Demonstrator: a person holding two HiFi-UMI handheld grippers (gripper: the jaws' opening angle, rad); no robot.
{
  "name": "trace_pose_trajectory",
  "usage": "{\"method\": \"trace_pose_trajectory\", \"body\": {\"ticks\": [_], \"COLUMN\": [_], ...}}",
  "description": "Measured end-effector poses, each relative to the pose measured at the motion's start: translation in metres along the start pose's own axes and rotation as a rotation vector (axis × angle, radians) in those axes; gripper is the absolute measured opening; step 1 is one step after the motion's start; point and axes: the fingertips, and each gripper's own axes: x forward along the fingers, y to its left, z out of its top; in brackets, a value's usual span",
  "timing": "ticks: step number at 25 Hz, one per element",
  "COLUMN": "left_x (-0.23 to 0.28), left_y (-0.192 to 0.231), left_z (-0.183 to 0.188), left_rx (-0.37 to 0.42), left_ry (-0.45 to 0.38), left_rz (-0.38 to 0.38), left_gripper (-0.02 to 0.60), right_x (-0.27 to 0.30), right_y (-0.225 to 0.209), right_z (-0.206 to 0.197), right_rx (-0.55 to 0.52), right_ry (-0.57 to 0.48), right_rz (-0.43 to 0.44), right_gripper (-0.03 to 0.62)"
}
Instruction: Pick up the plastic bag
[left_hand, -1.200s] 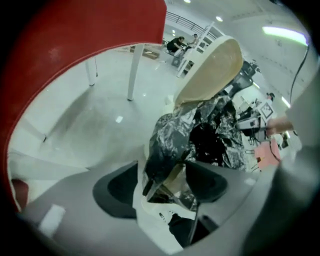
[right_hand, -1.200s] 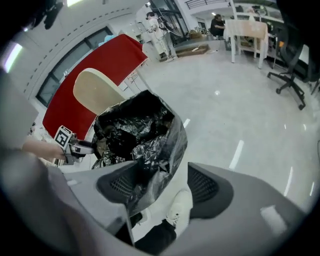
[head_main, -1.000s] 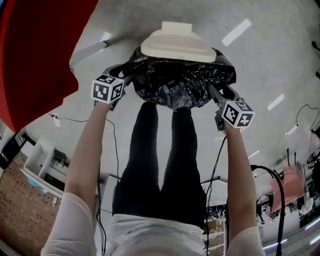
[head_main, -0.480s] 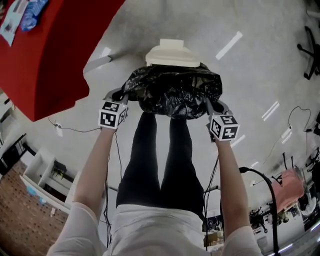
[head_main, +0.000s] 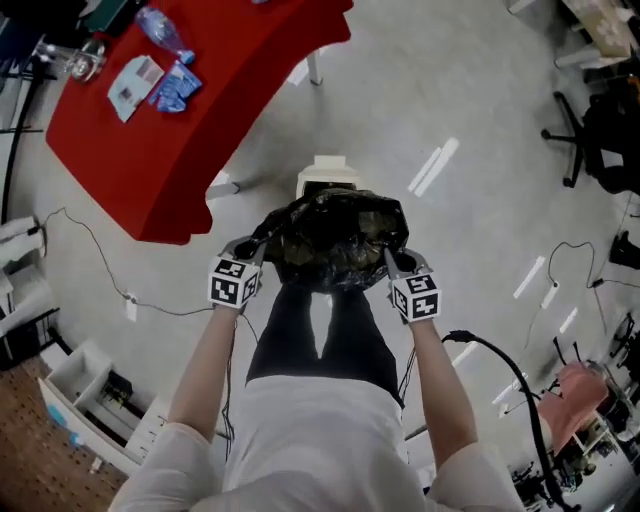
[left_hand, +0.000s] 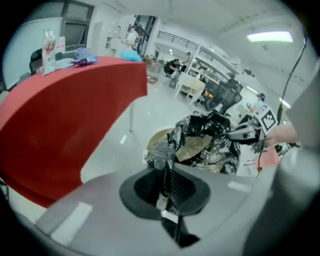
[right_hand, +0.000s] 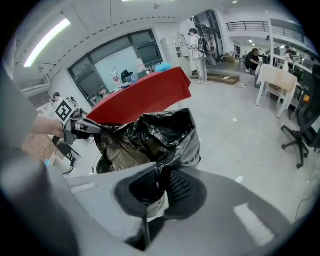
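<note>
In the head view, the black plastic bag (head_main: 335, 240) is seen hanging between the left gripper (head_main: 255, 250) and the right gripper (head_main: 393, 258). It has been raised away from the white bin (head_main: 325, 178) on the floor, which it sat close against a second ago, so the pick-up is judged all but done. In the left gripper view, the jaws are pressed together on a twisted fold of the bag's rim. In the right gripper view, the opposite rim is pinched likewise. The crinkled, glossy film is stretched open, and brownish contents are visible inside.
</note>
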Motion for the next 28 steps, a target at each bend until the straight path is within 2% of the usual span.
{"method": "trace_pose_trajectory", "body": {"ticks": [7, 12, 15, 19, 24, 28], "left_x": [-0.099, -0.161, -0.195, -0.238, -0.283, -0.303], "left_y": [-0.043, -0.062, -0.071, -0.085, -0.101, -0.103], "left_z": [0.049, 0.08, 0.104, 0.135, 0.157, 0.164], "left_rx": [-0.016, -0.088, -0.114, -0.111, -0.114, -0.105], "left_ry": [-0.092, -0.185, -0.261, -0.337, -0.407, -0.443], "left_rz": [-0.028, -0.041, -0.049, -0.063, -0.081, -0.055], "left_gripper": [0.006, 0.006, 0.006, 0.006, 0.006, 0.006], "right_x": [-0.088, -0.146, -0.185, -0.228, -0.273, -0.289], "right_y": [0.038, 0.055, 0.059, 0.069, 0.087, 0.094], "right_z": [0.052, 0.088, 0.117, 0.151, 0.174, 0.186], "right_rx": [-0.047, -0.087, -0.097, -0.122, -0.128, -0.145], "right_ry": [-0.089, -0.176, -0.261, -0.344, -0.435, -0.474], "right_rz": [0.011, 0.028, 0.025, 0.019, 0.012, 0.034], "right_gripper": [0.002, 0.002, 0.002, 0.002, 0.002, 0.002]}}
